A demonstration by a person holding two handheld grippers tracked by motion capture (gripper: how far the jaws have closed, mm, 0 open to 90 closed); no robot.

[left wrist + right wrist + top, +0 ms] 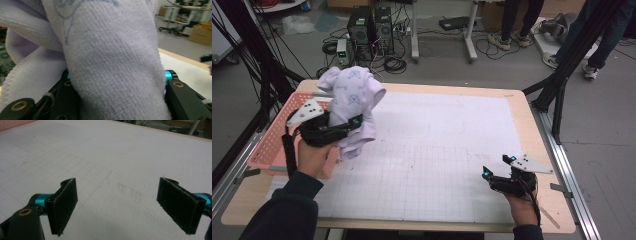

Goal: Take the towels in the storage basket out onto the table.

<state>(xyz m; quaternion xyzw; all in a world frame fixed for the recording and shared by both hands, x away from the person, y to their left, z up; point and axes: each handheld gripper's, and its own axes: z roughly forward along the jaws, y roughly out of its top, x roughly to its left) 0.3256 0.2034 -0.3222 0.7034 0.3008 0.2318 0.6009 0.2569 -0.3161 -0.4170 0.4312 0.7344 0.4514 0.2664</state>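
Left gripper (pixel 354 122) clamped on lilac towel (pixel 354 107), held up off the table (pixel 452 90) at far left, partly over pink basket (pixel 272 142). Towel bunched, draped over the jaws, hanging down toward the mat (pixel 437 150). In left gripper view, towel (pixel 107 62) blocks nearly everything ahead; table edge and cardboard box (pixel 201 33) visible at right.

Right gripper (pixel 498 167) low at near right over the mat, jaws wide apart, nothing between. In right gripper view, gripper (pixel 117 205) over bare gridded mat (pixel 112 157) with smudges and a faint rounded outline far left.

Beyond the far edge: computer towers (pixel 371 30), cables (pixel 394 62), desk legs (pixel 469 35), people's legs (pixel 517 20). Black tripod struts (pixel 562 75) right and left of table
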